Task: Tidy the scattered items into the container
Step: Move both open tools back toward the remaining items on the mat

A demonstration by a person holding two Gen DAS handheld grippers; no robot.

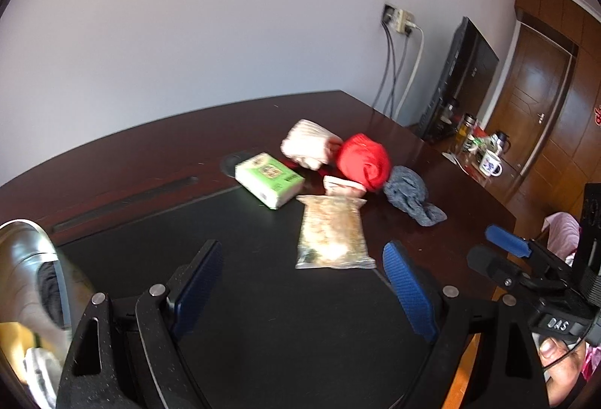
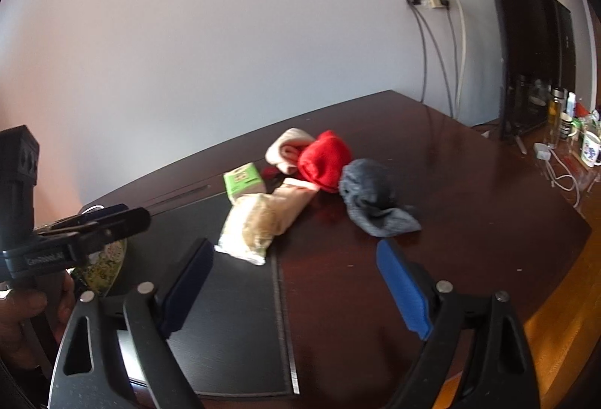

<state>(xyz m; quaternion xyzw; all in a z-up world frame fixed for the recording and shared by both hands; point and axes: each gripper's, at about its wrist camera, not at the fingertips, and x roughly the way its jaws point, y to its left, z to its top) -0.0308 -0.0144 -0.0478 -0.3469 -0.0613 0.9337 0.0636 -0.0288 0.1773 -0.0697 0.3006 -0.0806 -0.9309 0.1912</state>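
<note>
Nearest, both tools empty: my left gripper (image 1: 300, 289) and right gripper (image 2: 295, 290) hung with jaws spread wide, nothing between them, above the dark desk (image 2: 469, 183).

Landmark: the clear snack bag (image 1: 332, 232), on the black desk mat's (image 1: 263, 315) far edge, just ahead of the left gripper.
- Snack bag: I judged it light, crinkly and slippery; best pinched across its flat middle.
- Green tissue pack (image 1: 268, 180): just left of the bag and beyond; soft, squashy, grip across the short sides.
- Small pink bundle (image 1: 340, 185): touching the bag's far end.
- Grey sock (image 1: 411, 195): right of the bag; limp, take at the bunched part.
- Red cloth ball (image 1: 364, 161) and cream cloth roll (image 1: 310, 144): beyond the bag, touching each other.
- Container (image 1: 26, 281): metallic vessel, well left of the bag, some items inside.
</note>
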